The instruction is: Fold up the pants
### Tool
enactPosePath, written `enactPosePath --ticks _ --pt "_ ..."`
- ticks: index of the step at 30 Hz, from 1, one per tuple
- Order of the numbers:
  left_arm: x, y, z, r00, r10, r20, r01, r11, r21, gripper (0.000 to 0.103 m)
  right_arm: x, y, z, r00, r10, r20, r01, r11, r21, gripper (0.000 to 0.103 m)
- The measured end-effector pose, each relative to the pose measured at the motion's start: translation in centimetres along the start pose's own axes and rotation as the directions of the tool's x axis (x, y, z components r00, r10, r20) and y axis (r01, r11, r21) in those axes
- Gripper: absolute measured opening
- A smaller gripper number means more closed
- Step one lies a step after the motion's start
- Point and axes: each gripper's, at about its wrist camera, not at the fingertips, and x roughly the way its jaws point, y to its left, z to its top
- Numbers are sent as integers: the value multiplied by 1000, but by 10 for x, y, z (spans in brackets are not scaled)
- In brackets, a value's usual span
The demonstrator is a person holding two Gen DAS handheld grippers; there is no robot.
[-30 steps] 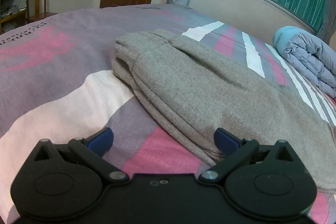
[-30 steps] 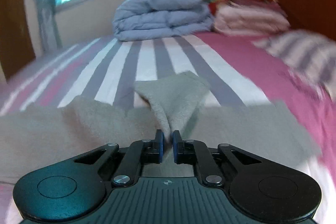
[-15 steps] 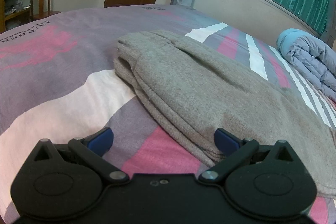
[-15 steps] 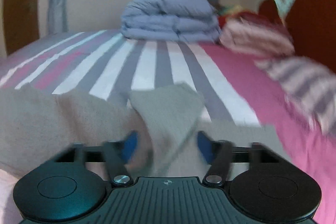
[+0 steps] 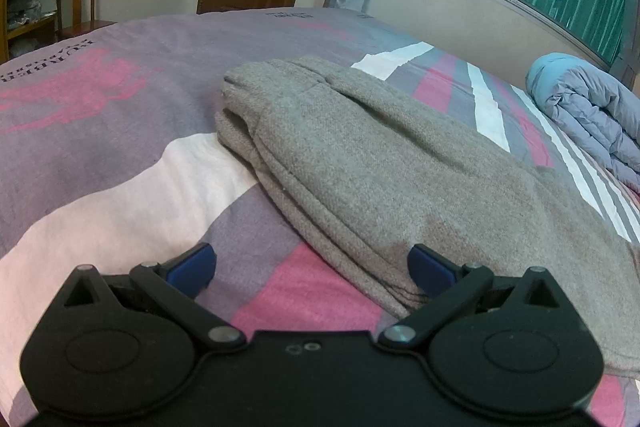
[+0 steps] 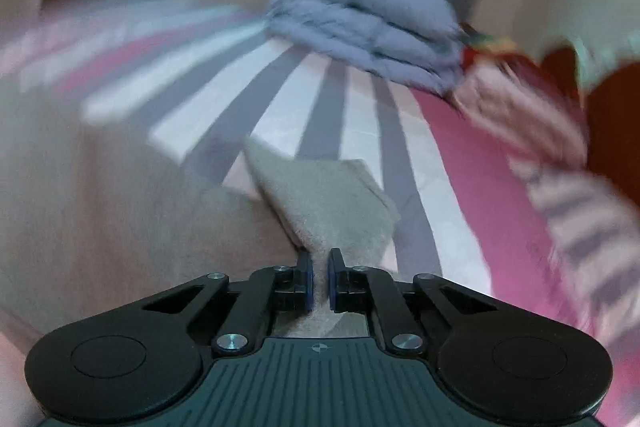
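On the striped bed (image 5: pixel 100 195), my right gripper (image 6: pixel 320 277) has just closed, clenching the grey pants (image 5: pixel 380 167); left gripper (image 5: pixel 310 265) fingers spread, released.

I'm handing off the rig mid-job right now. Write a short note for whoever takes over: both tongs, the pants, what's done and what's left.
Left tongs: open, low over the bed, one pad at the pants' near edge, gripping nothing.
Right tongs: just closed again on a raised flap of the grey pants.
Pants lie lengthwise on the bed, apparently already folded leg over leg.
Left: carry the pinched end across to fold them shorter, then release and flatten.
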Motion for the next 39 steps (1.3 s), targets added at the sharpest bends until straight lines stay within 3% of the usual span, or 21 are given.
enactPosePath --ticks 2,3,6,7,9,10,11,12,13,15,18,20,22,26,29,31,33,35,36,37,39 --pt "0 0 0 1000 -2 0 2 1000 0 97 -21 -32 -7 998 36 43 -44 975 218 7" --pt "0 0 0 1000 -2 1 2 1000 1 97 -31 -49 -16 996 50 68 -70 938 338 7" --pt "0 1 0 1000 -6 1 6 1000 1 97 -55 -87 -51 989 82 124 -141 777 613 7" --pt "0 1 0 1000 -6 1 6 1000 2 97 -57 -98 -68 987 94 127 -156 698 699 7" --pt "0 1 0 1000 -6 1 6 1000 1 97 -44 -110 -97 991 123 56 -118 583 804 7" --pt "0 1 0 1000 -7 0 7 1000 0 97 -35 -112 -105 990 144 4 -86 571 816 7" --pt "0 1 0 1000 -8 1 8 1000 0 97 -32 -114 -110 986 164 3 -97 569 816 7" --pt "0 2 0 1000 -9 1 9 1000 0 97 -34 -113 -109 988 153 10 -102 608 787 8" --pt "1 2 0 1000 -10 1 10 1000 -1 97 -39 -109 -101 992 127 1 -87 680 728 10" --pt "1 2 0 1000 -8 2 8 1000 -1 97 -46 -96 -84 998 66 -11 -47 804 593 28" --pt "1 3 0 1000 -9 2 9 1000 -2 97 -45 -64 -60 1000 7 2 -8 941 340 33" --pt "1 4 1 1000 -11 2 11 1000 -3 97 -37 -43 -51 1000 -16 -5 17 981 192 33" --pt "1 4 1 1000 -12 1 12 1000 -4 97 -28 -29 -44 1000 -13 6 12 996 90 33" --pt "1 4 1 1000 -9 0 9 1000 -6 97 -9 -10 -36 996 -81 33 83 995 -55 33" --pt "1 4 1 1000 -9 0 9 1000 -5 97 -1 -14 -33 992 -111 61 115 991 -71 33" --pt "1 3 1 1000 -9 0 9 1000 -5 97 2 -24 -31 992 -106 72 108 994 -29 33" --pt "1 3 1 1000 -9 0 9 1000 -6 97 -6 -56 -27 996 -61 70 46 981 191 31" --pt "1 3 1 1000 -9 0 9 1000 -6 97 -16 -101 -35 998 -40 49 14 894 449 22" --pt "2 3 1 1000 -8 0 8 1000 -5 97 -16 -123 -46 999 -30 32 7 828 561 22" --pt "2 3 1 1000 -8 0 8 1000 -4 97 -14 -141 -58 1000 -3 21 -11 763 646 22" --pt "2 3 1 1000 -8 0 8 1000 -4 97 -10 -160 -77 998 51 26 -54 695 717 22"
